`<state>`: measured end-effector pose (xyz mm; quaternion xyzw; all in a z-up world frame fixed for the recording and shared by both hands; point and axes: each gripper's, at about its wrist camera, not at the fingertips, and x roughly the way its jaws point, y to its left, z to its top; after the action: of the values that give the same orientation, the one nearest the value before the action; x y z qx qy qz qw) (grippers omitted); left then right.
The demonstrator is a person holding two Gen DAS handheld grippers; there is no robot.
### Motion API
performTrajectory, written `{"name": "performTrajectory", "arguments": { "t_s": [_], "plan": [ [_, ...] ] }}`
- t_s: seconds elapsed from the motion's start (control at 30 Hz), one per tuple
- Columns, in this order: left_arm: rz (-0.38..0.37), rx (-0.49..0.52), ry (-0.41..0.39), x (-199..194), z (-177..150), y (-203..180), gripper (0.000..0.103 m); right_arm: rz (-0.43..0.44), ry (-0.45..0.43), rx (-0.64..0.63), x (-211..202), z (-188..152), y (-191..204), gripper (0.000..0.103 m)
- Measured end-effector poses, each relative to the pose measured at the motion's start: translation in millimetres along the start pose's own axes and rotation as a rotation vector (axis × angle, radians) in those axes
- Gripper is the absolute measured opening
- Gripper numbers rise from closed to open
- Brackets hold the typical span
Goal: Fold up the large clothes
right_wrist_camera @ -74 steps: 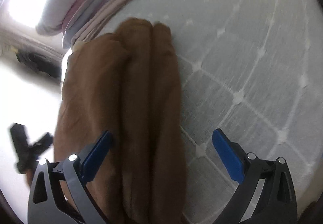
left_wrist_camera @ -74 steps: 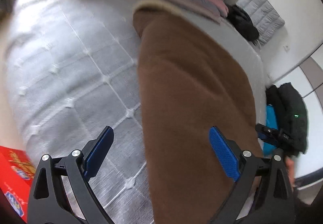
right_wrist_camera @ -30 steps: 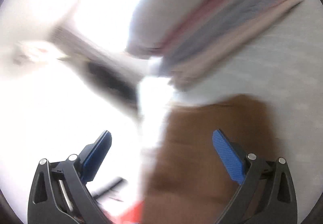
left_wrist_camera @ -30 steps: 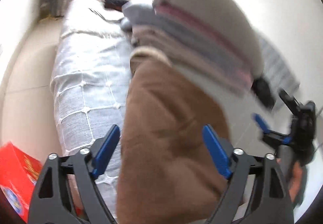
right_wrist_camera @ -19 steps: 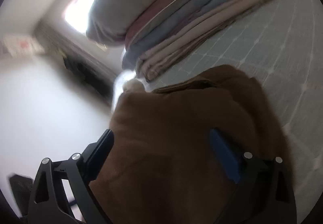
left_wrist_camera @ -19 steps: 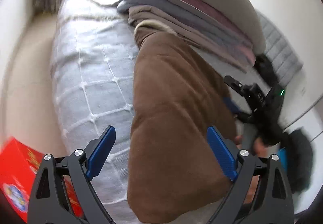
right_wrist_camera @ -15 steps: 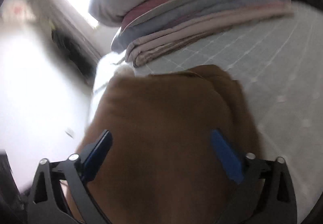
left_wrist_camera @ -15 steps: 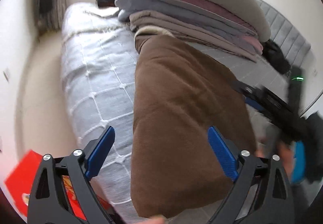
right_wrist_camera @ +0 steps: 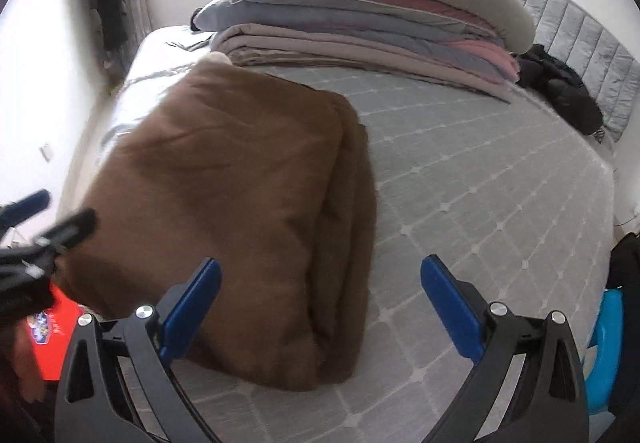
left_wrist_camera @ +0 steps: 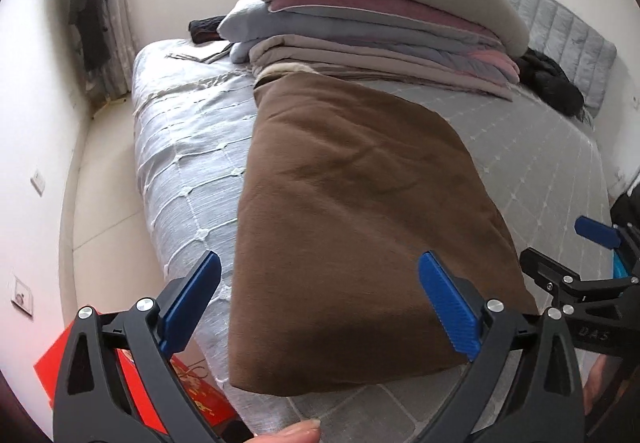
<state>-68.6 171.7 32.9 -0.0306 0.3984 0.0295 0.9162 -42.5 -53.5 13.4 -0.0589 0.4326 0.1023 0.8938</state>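
Nearest, the left gripper stands with its blue pads spread as wide as they go, having just been opening, and nothing is pinched between them; the folded brown garment lies beyond and below the pads without touching them. At 6 o'clock in the left wrist view a fingertip shows at the frame edge. The right gripper is likewise wide apart and empty, hovering over the near end of the same brown garment. Seen from the left wrist camera at 3 o'clock, its black frame bears small raised lettering that may read "DAS", though it is too faint to be sure.

At 8 o'clock a red box sits low beside the bed, with gold printing I cannot read; from the right wrist it shows at 8 o'clock too, with a colourful printed patch.

The brown garment lies folded into a thick rectangle on the grey quilted bedspread, near the bed's foot corner, its layered edges facing 3 o'clock in the right wrist view.

Further off, at 12 o'clock, a stack of folded quilts in beige, grey, pink and maroon rests on the bed, touching the garment's far end. A black jacket lies at 2 o'clock by the padded headboard.
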Motion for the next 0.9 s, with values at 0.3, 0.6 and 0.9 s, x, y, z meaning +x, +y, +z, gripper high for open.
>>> {"name": "performTrajectory", "arguments": {
  "t_s": [0.3,0.6,0.9],
  "plan": [
    [0.021,0.003,0.006,-1.8,-0.9,0.8,0.095,0.026,0.024,0.007,8.9,4.9,24.6,0.096],
    [0.027,-0.003,0.011,-3.2,-2.4,4.5,0.095,0.038,-0.016,0.035,-3.5,7.7,24.0,0.096],
    [0.034,-0.001,0.017,-1.2,-2.9,3.1,0.095,0.040,-0.015,0.047,-2.5,8.6,22.6,0.096]
  ]
}}
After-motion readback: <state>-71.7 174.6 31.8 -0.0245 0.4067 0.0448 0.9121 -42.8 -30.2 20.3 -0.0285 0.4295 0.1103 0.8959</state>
